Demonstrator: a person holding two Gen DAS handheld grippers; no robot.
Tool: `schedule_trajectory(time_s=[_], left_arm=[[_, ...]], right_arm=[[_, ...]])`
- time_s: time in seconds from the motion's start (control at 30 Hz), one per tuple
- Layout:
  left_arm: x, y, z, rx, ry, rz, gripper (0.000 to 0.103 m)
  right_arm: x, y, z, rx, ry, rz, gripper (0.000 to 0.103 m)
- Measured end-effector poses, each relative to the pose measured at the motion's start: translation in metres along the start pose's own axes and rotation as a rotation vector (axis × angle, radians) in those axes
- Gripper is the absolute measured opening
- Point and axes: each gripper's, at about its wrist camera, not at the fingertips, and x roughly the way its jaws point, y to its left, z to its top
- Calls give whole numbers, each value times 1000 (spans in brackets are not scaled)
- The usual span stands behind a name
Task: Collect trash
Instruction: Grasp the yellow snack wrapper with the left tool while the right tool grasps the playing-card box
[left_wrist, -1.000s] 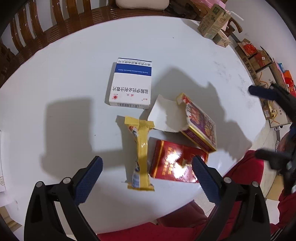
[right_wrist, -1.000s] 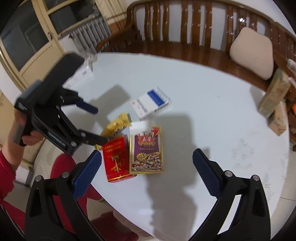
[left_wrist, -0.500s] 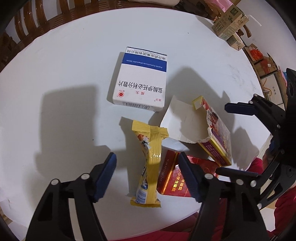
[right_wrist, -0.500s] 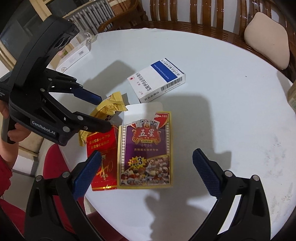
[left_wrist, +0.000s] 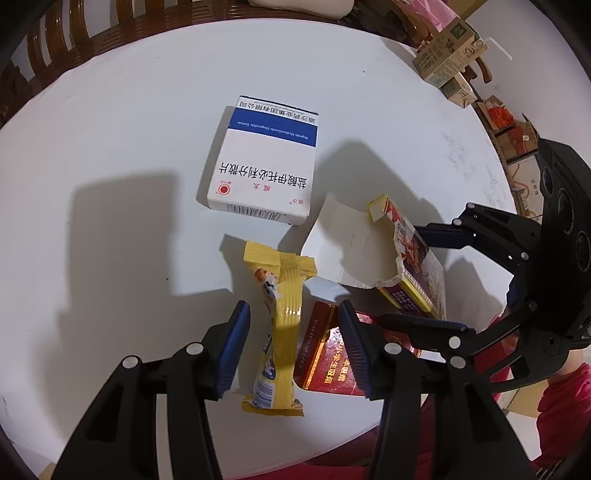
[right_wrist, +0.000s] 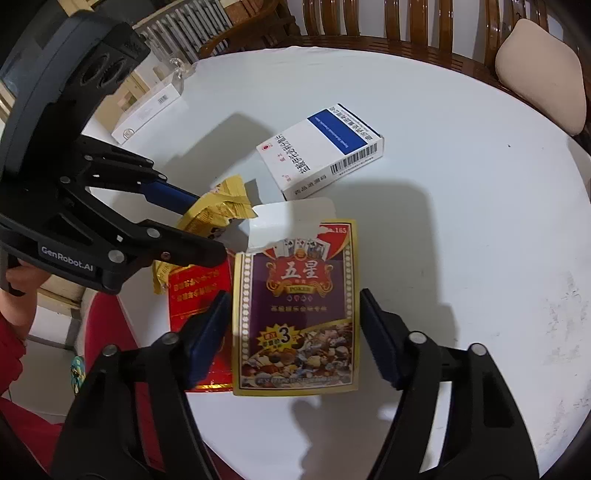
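Your left claw (left_wrist: 291, 341) hangs released over the yellow snack wrapper (left_wrist: 279, 328), which lies on the white surface (left_wrist: 110, 147) with its long axis running 12 to 6 between the fingers, so the jaws stand crosswise to it. Your right claw (right_wrist: 293, 336) is also released, straddling the playing-card box (right_wrist: 297, 310), whose length points to 12. The red packet (left_wrist: 332, 365) lies between the two, at your left claw's 3 o'clock.

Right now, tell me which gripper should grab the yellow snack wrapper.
Left. The left gripper is open with its fingers on either side of the yellow snack wrapper, so closing would likely take it. The right gripper is open around the playing card box instead.
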Motion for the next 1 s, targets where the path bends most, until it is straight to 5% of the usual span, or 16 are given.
schedule_trajectory(time_s=[0.6,1.0], left_arm=[[2,29,2,-58,-19,-141,49],[1,40,-2,-74,-20,-240,35]], right_arm=[[0,-7,-1,36,-9,34,60],[-1,-9,-3,37,-12,36,60]])
